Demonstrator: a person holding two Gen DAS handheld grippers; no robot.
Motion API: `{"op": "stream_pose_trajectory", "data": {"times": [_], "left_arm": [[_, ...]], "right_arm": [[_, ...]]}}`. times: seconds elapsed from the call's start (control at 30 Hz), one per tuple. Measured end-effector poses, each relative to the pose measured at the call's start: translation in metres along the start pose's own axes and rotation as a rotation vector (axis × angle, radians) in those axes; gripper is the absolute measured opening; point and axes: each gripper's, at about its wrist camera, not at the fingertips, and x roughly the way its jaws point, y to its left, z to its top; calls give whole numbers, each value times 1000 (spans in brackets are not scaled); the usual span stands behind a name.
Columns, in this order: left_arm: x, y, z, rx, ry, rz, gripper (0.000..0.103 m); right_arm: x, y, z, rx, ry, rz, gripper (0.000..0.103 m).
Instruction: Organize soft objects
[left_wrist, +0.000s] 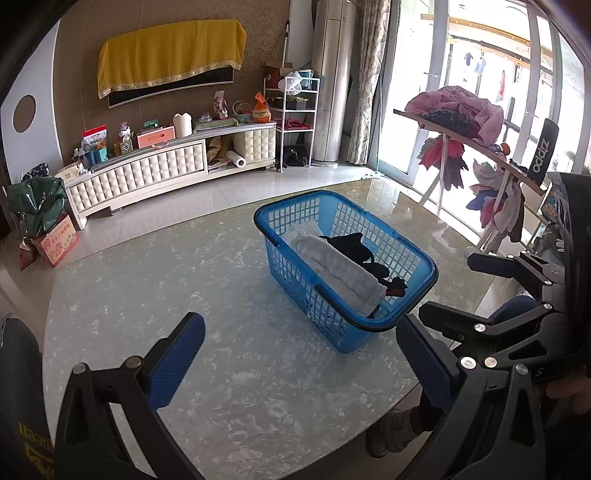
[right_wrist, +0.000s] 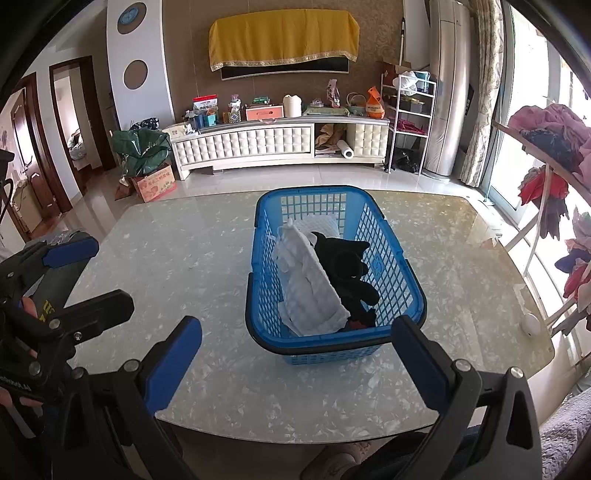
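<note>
A blue plastic basket (left_wrist: 291, 273) (right_wrist: 391, 266) stands on the marble-patterned table (left_wrist: 177, 273) (right_wrist: 166, 251). Inside it lie a folded white quilted cloth (left_wrist: 340, 269) (right_wrist: 310, 291) and a black soft toy or garment (left_wrist: 351, 245) (right_wrist: 347, 269) beside it. My left gripper (left_wrist: 301, 365) is open and holds nothing, near the table's front edge, left of the basket's near end. My right gripper (right_wrist: 297, 369) is also open with nothing in it, just short of the basket's near rim. Each gripper shows in the other's view: the right gripper (left_wrist: 469, 291), the left gripper (right_wrist: 85, 278).
A rack (left_wrist: 476, 136) (right_wrist: 546, 155) piled with clothes stands right of the table by the window. A small white round object (right_wrist: 530, 325) rests at the table's right edge. A cluttered TV cabinet (left_wrist: 147, 166) (right_wrist: 273, 144) lines the far wall. A person's shoe (left_wrist: 391, 432) shows below the table's front edge.
</note>
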Motion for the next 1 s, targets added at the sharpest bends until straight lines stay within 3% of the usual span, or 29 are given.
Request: {"op": "stream_pose_trajectory", "data": {"times": [1.0], "left_arm": [[-12,-2,4,-18,-11,-1,103]], "right_arm": [[-7,0,-2,-9,-7,1,103]]}}
